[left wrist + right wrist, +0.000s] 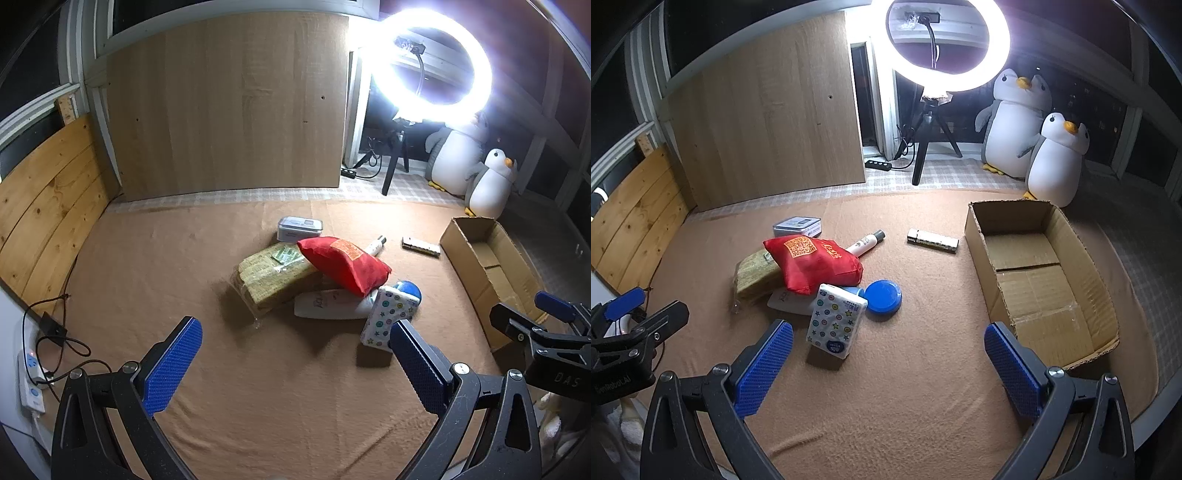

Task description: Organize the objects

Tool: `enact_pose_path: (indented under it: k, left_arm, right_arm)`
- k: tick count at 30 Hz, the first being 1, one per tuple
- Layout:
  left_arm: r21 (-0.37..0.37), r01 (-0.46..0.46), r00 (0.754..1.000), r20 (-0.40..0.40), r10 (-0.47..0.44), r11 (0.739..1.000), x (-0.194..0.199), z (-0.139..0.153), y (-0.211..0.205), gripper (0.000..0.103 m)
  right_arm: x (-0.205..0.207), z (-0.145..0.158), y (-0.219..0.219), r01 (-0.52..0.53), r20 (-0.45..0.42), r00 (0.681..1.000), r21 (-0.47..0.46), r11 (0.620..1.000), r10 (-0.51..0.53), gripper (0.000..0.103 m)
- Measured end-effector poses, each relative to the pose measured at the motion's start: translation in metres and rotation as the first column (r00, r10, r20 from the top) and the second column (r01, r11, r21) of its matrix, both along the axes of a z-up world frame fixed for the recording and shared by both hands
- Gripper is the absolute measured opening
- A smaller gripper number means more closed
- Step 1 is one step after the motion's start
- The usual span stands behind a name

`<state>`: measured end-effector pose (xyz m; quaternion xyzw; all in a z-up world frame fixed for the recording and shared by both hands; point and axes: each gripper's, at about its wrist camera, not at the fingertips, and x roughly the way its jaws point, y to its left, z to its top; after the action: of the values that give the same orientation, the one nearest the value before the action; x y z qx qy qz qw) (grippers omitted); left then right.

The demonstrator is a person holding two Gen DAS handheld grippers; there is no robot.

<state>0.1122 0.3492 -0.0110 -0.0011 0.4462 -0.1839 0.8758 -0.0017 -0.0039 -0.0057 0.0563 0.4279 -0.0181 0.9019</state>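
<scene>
Tan fleece blanket [905,387] covers the floor, with a pale wooden board [768,122] leaning behind it, a glaring white ring light [997,62] on a black tripod, and two plush white-and-grey penguins [1056,158] against the dark window.

Much of the pile at the blanket's centre is only partly seen. A red fabric pouch [812,264] lies over a clear-wrapped block of tan crackers [269,277] and hides the middle of a white plastic bottle [325,304], whose label is cut off. A white tissue pack printed with coloured dots and stars [834,325] leans on that bottle and, in the left wrist view, covers most of a round blue lid [882,297]. A slim white tube [866,242] pokes out from behind the pouch, and a grey rectangular tin [798,226] sits just beyond the pile. A small cream-coloured oblong box [932,240] lies apart, between the pile and an open brown cardboard box [1049,280] at the right; its print is too small to read. The ring light's glare washes out whatever is around it.

The left gripper [295,362] hovers above the blanket, pointed at the pile, its blue pads spread wide with nothing between them. The right gripper [888,365] hangs beside it at a similar height, aimed between the pile and the cardboard box, equally wide and holding nothing.
</scene>
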Motion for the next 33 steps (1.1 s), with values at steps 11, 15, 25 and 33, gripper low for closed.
enact_pose_path:
  k: [11, 15, 25, 33]
  left_arm:
    - [-0.002, 0.007, 1.0, -0.003, -0.007, 1.0, 0.0018, 0.0007, -0.0011, 0.103]
    - [-0.003, 0.009, 1.0, -0.003, -0.009, 1.0, 0.0025, 0.0008, -0.0014, 0.103]
    - [-0.004, 0.01, 1.0, -0.004, -0.01, 1.0, 0.0032, 0.0003, -0.0024, 0.103]
    - [-0.004, 0.009, 1.0, -0.006, -0.009, 1.0, 0.0036, -0.0004, -0.0027, 0.103]
  right_arm:
    - [-0.0005, -0.0011, -0.0001, 0.002, -0.002, 1.0, 0.0, 1.0, -0.002, 0.103]
    - [-0.0011, -0.0011, 0.0004, 0.001, -0.003, 1.0, 0.002, 1.0, -0.001, 0.103]
    - [0.0005, -0.0017, 0.0014, -0.001, -0.006, 1.0, 0.001, 1.0, 0.001, 0.103]
    - [0.0024, -0.0025, 0.0023, -0.002, -0.008, 1.0, 0.003, 1.0, 0.002, 0.103]
